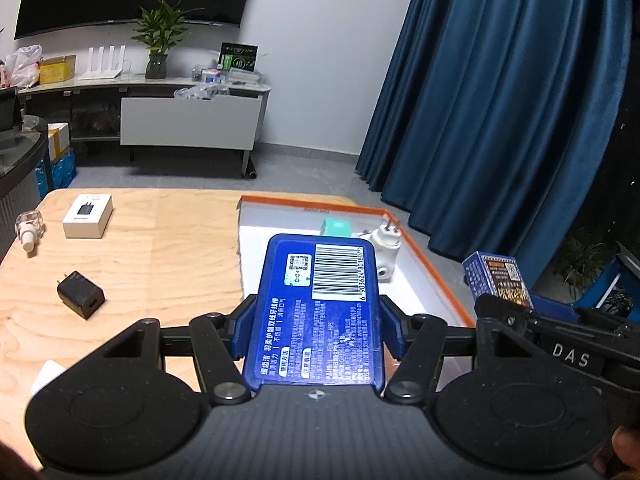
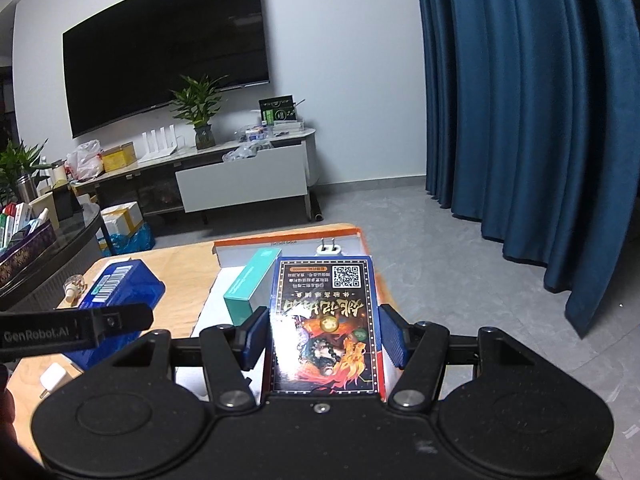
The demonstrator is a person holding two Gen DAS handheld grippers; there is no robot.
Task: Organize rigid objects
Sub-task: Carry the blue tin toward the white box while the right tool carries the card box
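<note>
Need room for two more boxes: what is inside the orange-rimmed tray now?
In the orange-rimmed tray: a teal box and a white plug adapter. The held blue case and card box hide its near floor.

My left gripper (image 1: 316, 330) is clamped on the blue case (image 1: 320, 308), level above the table's right side. My right gripper (image 2: 324, 336) pinches the card box (image 2: 326, 324), just beside it.

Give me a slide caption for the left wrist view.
Left gripper holds a blue barcoded box above the orange-rimmed tray.
</note>
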